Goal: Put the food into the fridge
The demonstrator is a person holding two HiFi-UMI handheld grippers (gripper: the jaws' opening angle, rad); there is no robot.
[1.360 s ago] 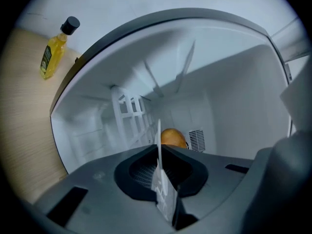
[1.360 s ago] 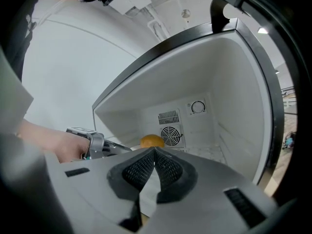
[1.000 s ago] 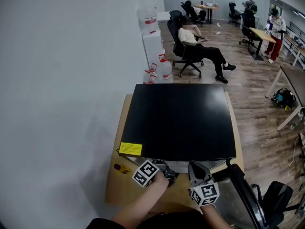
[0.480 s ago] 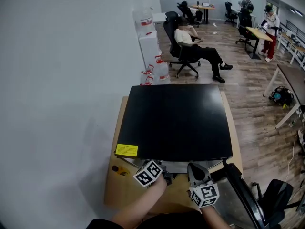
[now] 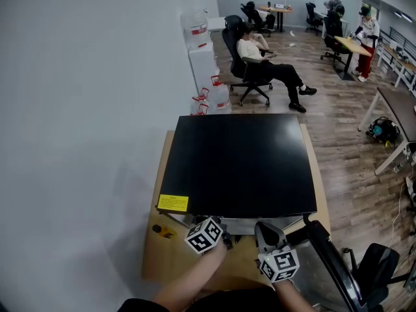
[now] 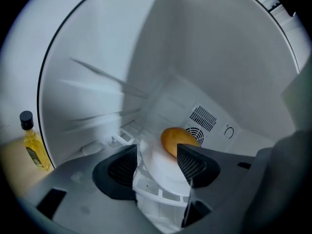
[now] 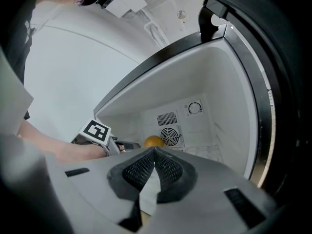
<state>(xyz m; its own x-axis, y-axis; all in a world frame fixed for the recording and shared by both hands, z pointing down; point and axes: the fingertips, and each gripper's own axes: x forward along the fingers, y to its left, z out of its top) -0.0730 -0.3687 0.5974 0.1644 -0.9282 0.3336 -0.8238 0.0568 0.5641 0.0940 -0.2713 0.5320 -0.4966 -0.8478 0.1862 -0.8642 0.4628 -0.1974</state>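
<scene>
A black-topped mini fridge (image 5: 240,164) stands on a wooden table, its door (image 5: 331,255) swung open to the right. Inside, a yellow-orange food piece (image 6: 176,140) lies on a white plate (image 6: 158,172) on the white shelf, in front of the rear fan vent. My left gripper (image 6: 156,153) reaches into the fridge. Its jaws have just been opening and now stand apart on either side of the plate's near edge, not pressing it. In the head view the left gripper (image 5: 223,240) is partly hidden under the fridge top. My right gripper (image 7: 155,153) is shut and empty, hovering before the opening with the food (image 7: 154,141) beyond it.
A small bottle of yellow oil (image 6: 32,143) stands on the table (image 5: 159,252) left of the fridge. A grey wall runs along the left. Water jugs (image 5: 208,96) and a seated person in an office chair (image 5: 260,64) are behind the fridge.
The left gripper's marker cube has rolled and edged slightly toward the fridge. The right gripper has stayed where it was.
</scene>
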